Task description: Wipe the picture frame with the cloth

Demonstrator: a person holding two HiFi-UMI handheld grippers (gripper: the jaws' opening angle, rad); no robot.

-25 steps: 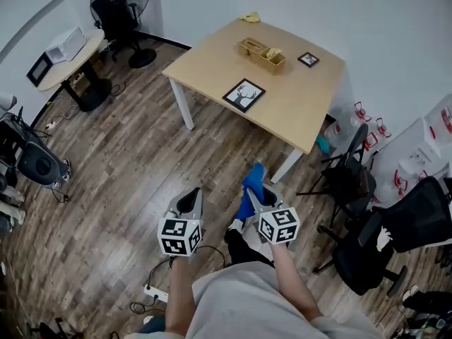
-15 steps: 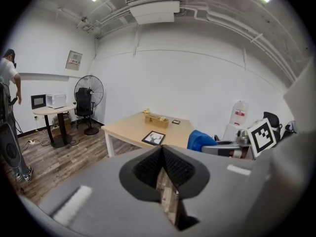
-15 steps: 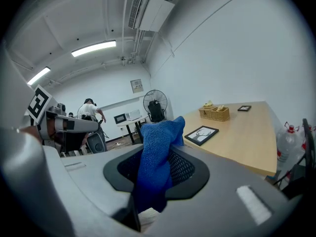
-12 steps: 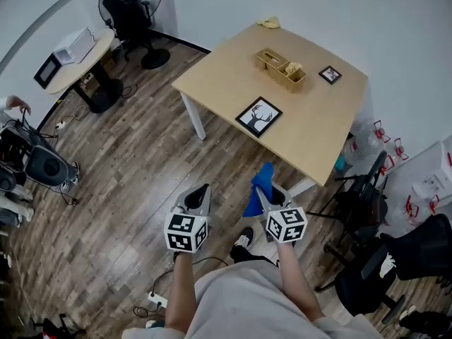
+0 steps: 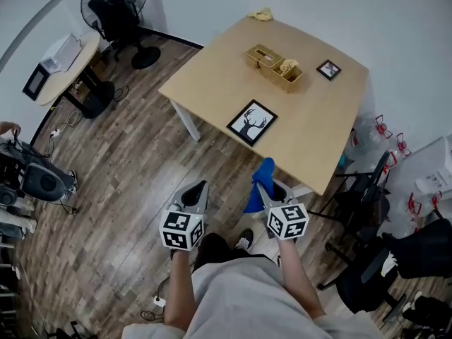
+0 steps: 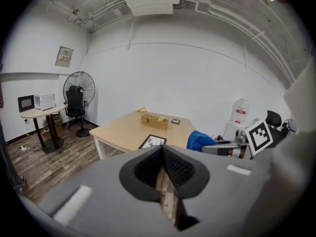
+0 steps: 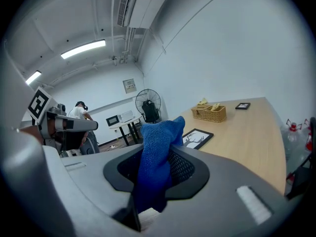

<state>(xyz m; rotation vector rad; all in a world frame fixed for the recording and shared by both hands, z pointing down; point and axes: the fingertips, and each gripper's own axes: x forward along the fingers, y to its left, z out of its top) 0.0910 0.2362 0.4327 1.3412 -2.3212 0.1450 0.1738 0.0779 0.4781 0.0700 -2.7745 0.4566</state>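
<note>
Right gripper [image 5: 269, 190] pinching blue cloth [image 5: 258, 181], hovering just off counter [image 5: 212, 83]. Left gripper [image 5: 198, 190] pressed together, holding nothing. Picture frame [image 5: 252, 122] lying flat on counter, near its front edge.

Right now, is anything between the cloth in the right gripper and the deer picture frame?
Nothing visible. The right gripper holds the blue cloth short of the table; the picture frame lies flat near the table's near edge, and the basket sits beyond it.
</note>
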